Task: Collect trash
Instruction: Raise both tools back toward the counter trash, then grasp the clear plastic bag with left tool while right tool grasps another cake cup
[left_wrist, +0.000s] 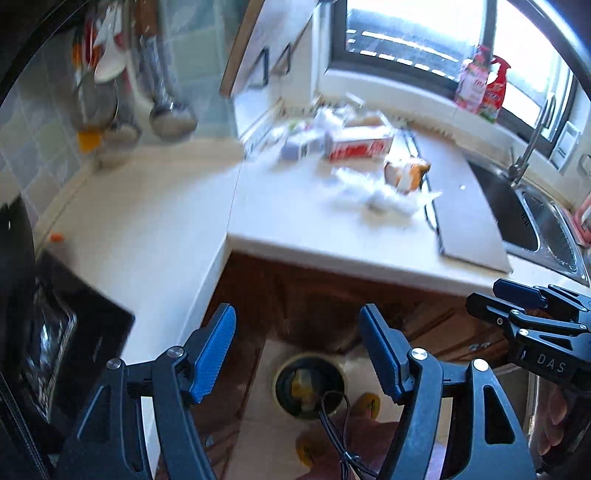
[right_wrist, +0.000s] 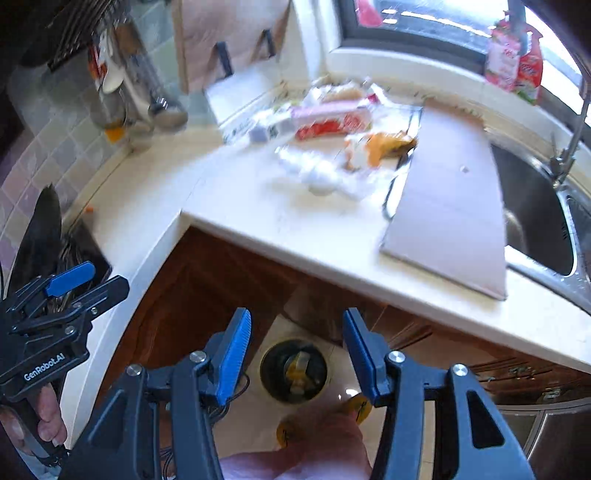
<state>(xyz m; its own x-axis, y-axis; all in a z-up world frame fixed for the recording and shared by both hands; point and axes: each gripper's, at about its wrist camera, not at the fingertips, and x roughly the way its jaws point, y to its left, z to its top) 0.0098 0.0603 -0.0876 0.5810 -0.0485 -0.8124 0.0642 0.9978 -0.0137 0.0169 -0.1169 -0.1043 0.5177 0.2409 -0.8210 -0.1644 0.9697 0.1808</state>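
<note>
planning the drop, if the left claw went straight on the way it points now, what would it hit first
Likely the round bin on the floor: it sits between the open, empty left claw fingers, below the counter edge. Depth is unclear, so this is a guess.

Two grippers were present: the left gripper (left_wrist: 297, 354) and the right gripper (right_wrist: 297, 354), each with two blue-padded jaws. One white tabletop (left_wrist: 295, 236) carried a blurred litter heap at 12 o'clock, in which one red-and-white carton (left_wrist: 360, 146), one purple-and-white box (left_wrist: 301, 147), one orange wrapper (left_wrist: 408, 175) and crumpled white paper (left_wrist: 384, 199), pieces uncountable, were distinguished. One round bin (left_wrist: 309, 384) stood on the floor at 6 o'clock. One sink (left_wrist: 535, 218) with one tap (left_wrist: 532, 140) lay at 3 o'clock; two red-labelled containers (left_wrist: 480, 85) stood at 1 o'clock.
</note>
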